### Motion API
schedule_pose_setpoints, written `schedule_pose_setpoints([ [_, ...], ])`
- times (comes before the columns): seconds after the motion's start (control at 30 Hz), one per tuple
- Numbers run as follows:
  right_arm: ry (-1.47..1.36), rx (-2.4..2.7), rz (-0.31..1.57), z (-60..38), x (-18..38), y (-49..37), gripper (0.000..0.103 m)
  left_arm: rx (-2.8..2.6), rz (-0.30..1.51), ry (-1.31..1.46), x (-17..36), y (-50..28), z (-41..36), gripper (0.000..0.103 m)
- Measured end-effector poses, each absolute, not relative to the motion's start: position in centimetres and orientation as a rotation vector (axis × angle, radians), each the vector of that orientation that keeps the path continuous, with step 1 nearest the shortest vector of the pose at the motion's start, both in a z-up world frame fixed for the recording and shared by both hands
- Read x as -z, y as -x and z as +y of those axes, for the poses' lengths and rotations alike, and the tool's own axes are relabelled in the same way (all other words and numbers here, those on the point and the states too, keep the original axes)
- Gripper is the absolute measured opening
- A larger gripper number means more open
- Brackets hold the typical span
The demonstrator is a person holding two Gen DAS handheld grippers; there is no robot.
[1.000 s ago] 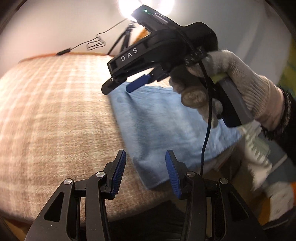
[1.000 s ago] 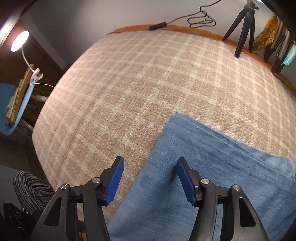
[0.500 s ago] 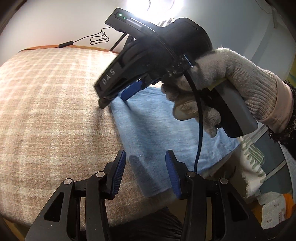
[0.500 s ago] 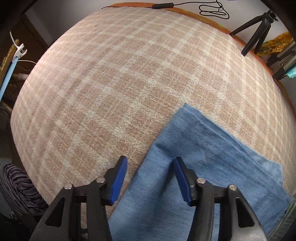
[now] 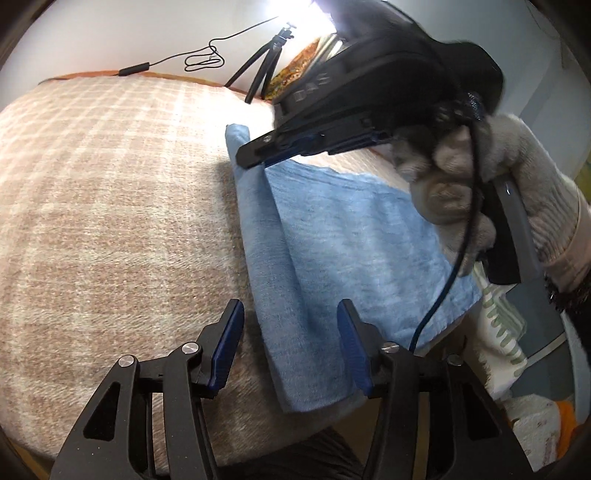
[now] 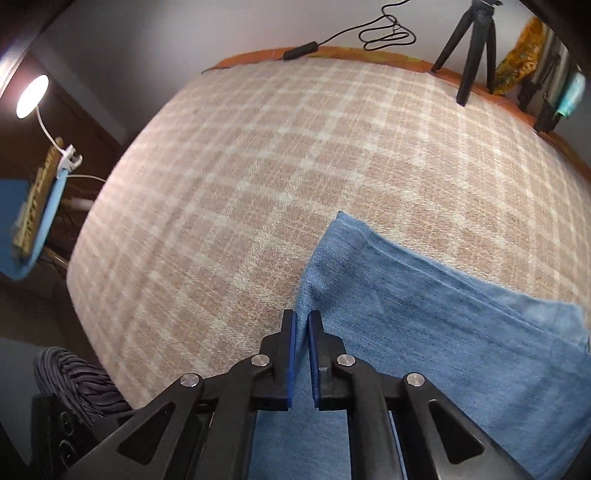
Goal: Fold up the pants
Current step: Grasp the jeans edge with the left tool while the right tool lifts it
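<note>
The right gripper [image 6: 301, 317] has its blue-padded fingers [image 6: 290, 350] drawn nearly together, pinching a raised ridge of the blue pants [image 6: 424, 332] along the garment's left edge; in the left wrist view the same right gripper [image 5: 255, 153] shows side-on at about 1 o'clock, its tips clamped on the fold, with the person's gloved hand [image 5: 491, 192] wrapped round the handle at 3 o'clock and a dark cable [image 5: 443, 295] trailing down from it. The left gripper [image 5: 291, 332] stands wide, its two blue pads [image 5: 227, 347] well apart and holding nothing, poised over the near end of the pants [image 5: 351, 240], whose near hem lies between the pads and just beyond them toward 12 o'clock. The pants are already folded into a long denim band, lying flat on a beige and cream checked blanket [image 5: 110, 184] with a lifted crease running from the pinched spot down toward 6 o'clock. In the right wrist view the pants spread from the fingertips out to 3 and 4 o'clock, the far corner pointing to 12 o'clock, the blanket [image 6: 258, 166] filling the rest. Beyond the blanket's far edge at 1 o'clock stands a black tripod [image 6: 474, 48], also seen at 12 o'clock from the left wrist as the tripod [image 5: 266, 70], with a looped black wire [image 6: 384, 33] against the pale wall. A lit lamp [image 6: 31, 96] glows at 10 o'clock, with a blue chair [image 6: 33, 221] below it at 9 o'clock
</note>
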State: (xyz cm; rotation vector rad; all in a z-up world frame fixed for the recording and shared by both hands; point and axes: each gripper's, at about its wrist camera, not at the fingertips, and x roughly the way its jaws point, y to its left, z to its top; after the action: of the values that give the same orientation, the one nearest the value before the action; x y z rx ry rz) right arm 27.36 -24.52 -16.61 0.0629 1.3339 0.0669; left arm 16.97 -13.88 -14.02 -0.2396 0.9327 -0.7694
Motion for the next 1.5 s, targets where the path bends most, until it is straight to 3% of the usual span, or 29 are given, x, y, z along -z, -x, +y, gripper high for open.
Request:
schedule_pose_setpoints([
  [0.07, -0.078, -0.07, 1.319, -25.0, 16.0, -27.2, 0.004, 0.786, 0.934, 0.259, 14.1, -17.0, -14.1, 0.025],
  [0.17, -0.069, -0.069, 1.311, -25.2, 15.8, -27.2, 0.004, 0.767, 0.899, 0.247, 13.6, -16.7, -14.2, 0.018],
  [0.27, -0.05, -0.08, 1.316, -24.6, 15.1, -27.4, 0.013, 0.767, 0.859, 0.214, 12.7, -16.1, -14.5, 0.016],
  [0.3, -0.033, -0.075, 1.325, -24.4, 15.0, -27.4, 0.021, 0.768, 0.848, 0.197, 12.5, -16.0, -14.7, 0.016],
  [0.33, -0.023, -0.073, 1.331, -23.4, 15.5, -27.5, 0.041, 0.768, 0.834, 0.177, 12.1, -15.8, -14.9, 0.015],
  [0.37, 0.004, -0.076, 1.336, -23.1, 15.2, -27.4, 0.046, 0.77, 0.827, 0.17, 12.0, -15.7, -15.0, 0.015],
  [0.57, 0.092, -0.055, 1.407, -21.9, 16.9, -28.0, 0.049, 0.776, 0.807, 0.131, 11.4, -15.4, -16.0, 0.015],
  [0.63, 0.111, -0.042, 1.432, -21.7, 17.6, -28.1, 0.049, 0.78, 0.801, 0.121, 11.1, -15.4, -15.9, 0.015],
  [0.83, 0.116, -0.035, 1.402, -21.9, 17.8, -28.0, 0.013, 0.763, 0.81, 0.098, 11.2, -15.5, -16.3, 0.016],
  [0.97, 0.047, -0.048, 1.349, -23.4, 16.6, -27.5, 0.006, 0.726, 0.842, 0.112, 11.7, -15.9, -16.3, 0.046],
  [1.1, -0.013, -0.062, 1.294, -24.7, 15.4, -26.5, 0.005, 0.757, 0.866, 0.153, 12.1, -16.2, -16.5, 0.04],
  [1.17, -0.037, -0.065, 1.264, -25.6, 14.8, -25.9, 0.004, 0.785, 0.847, 0.145, 11.6, -16.0, -16.8, 0.021],
  [1.2, -0.054, -0.069, 1.243, -26.0, 14.3, -25.5, 0.004, 0.791, 0.832, 0.14, 11.3, -15.8, -16.9, 0.018],
  [1.5, -0.205, -0.081, 1.067, -30.6, 10.4, -21.9, 0.004, 0.898, 0.758, 0.156, 8.1, -15.8, -19.1, 0.014],
])
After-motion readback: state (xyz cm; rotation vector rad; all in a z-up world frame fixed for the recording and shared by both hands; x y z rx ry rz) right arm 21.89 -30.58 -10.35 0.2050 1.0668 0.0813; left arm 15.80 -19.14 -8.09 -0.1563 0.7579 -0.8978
